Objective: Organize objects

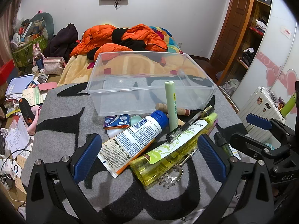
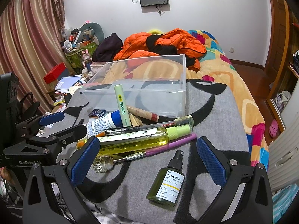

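**pixelmoth:** Starting from the right tool: its two blue pads are spread wide and pinching nothing. The small dark green pump bottle lies on the grey blanket right between them, a bit nearer the right-side pad. It's lying flat, black nozzle pointing away from the tool toward the clear bin, so its long axis runs roughly along the fingers, tilted slightly right. I'd guess closing across the body just works.

**gearhead_lu:** And the left tool? Also spread, nothing held. Between its pads sits the heap: the white tube with the blue cap and the yellow spray bottle, both lying slantwise, tops pointing up-right. A black pen rests across the yellow one and a metal claw thing pokes out from under it.

**pixelmoth:** So the right side is closer to a clean single pick. The left would probably have to choose in a stack of things touching each other.

**gearhead_lu:** Yeah. The bin is straight ahead of both, past the pile, looks empty, with a pale green stick standing upright against its near wall. Bumping that looks like the risk on the way in.
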`<action>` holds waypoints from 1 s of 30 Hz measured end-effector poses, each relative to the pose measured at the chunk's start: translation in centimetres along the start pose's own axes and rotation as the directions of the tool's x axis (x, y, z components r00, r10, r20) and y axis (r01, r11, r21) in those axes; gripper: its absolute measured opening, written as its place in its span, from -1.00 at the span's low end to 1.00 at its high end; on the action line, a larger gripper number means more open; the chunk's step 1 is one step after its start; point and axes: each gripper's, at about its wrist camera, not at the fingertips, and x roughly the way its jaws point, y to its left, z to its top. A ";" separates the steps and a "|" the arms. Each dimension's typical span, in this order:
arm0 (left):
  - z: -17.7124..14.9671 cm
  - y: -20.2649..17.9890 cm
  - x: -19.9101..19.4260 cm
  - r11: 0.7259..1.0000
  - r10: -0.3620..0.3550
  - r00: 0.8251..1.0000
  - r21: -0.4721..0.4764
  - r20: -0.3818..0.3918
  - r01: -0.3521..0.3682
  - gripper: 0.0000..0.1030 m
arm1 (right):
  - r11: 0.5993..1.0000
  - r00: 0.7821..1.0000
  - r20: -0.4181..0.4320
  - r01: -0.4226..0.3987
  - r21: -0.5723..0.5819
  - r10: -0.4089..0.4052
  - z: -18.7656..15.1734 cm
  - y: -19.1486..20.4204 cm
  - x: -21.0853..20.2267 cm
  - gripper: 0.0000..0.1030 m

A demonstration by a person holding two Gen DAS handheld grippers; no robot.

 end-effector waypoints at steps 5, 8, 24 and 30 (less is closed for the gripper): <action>0.4 -0.2 0.1 1.000 0.001 1.000 0.000 -0.003 -0.001 1.00 | 1.000 1.000 -0.003 0.004 0.001 -0.004 0.0 0.0 0.0 1.00; 0.4 -0.2 0.2 1.000 0.002 1.000 0.000 -0.003 -0.002 1.00 | 1.000 1.000 -0.005 0.005 0.003 -0.005 0.0 0.0 0.1 1.00; 0.4 -0.4 0.0 1.000 -0.003 1.000 -0.001 -0.002 0.003 1.00 | 1.000 1.000 -0.007 0.004 0.003 -0.004 0.0 -0.1 0.1 1.00; 0.5 -0.4 0.0 1.000 -0.009 1.000 0.004 -0.003 0.009 1.00 | 1.000 1.000 -0.009 0.004 0.003 -0.004 0.0 0.0 0.1 1.00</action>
